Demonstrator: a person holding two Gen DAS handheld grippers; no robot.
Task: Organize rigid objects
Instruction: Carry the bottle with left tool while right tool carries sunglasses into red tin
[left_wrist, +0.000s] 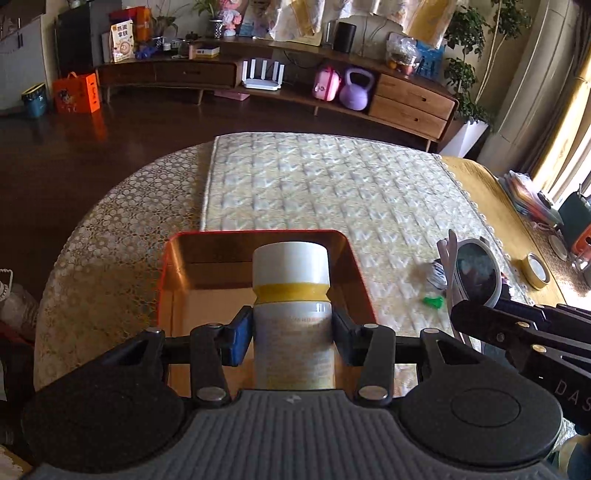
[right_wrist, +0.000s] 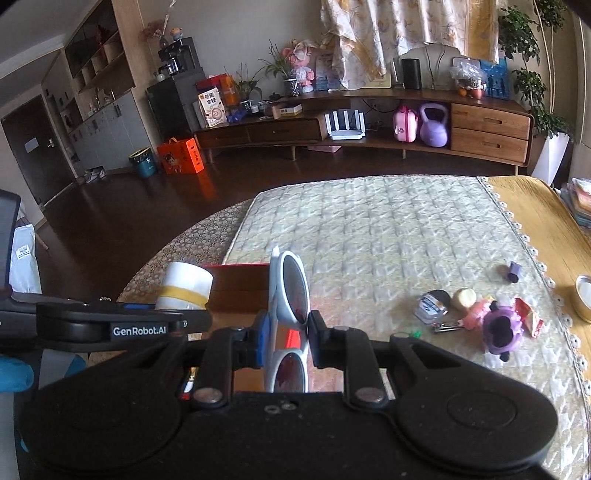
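meanwhile left gripper (left_wrist: 293, 334) clamps bottle (left_wrist: 291, 314) over tray (left_wrist: 173, 266); right gripper (right_wrist: 285, 341) pinches sunglasses (right_wrist: 290, 295) beside it.

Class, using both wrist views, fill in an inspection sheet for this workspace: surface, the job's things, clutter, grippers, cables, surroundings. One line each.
Surface: quilted mat over a patterned tablecloth on the table.
Job's things: white bottle with yellow band held over the red-rimmed tray; white sunglasses held beside the tray.
Clutter: purple plush toy, pink toy, nail clipper, small round tin, tape roll, small green piece.
Grippers: left gripper shut on the bottle; right gripper shut on the sunglasses.
Cables: nothing seen on the table.
Surroundings: wooden TV cabinet with a purple kettlebell and a white router; dark floor.
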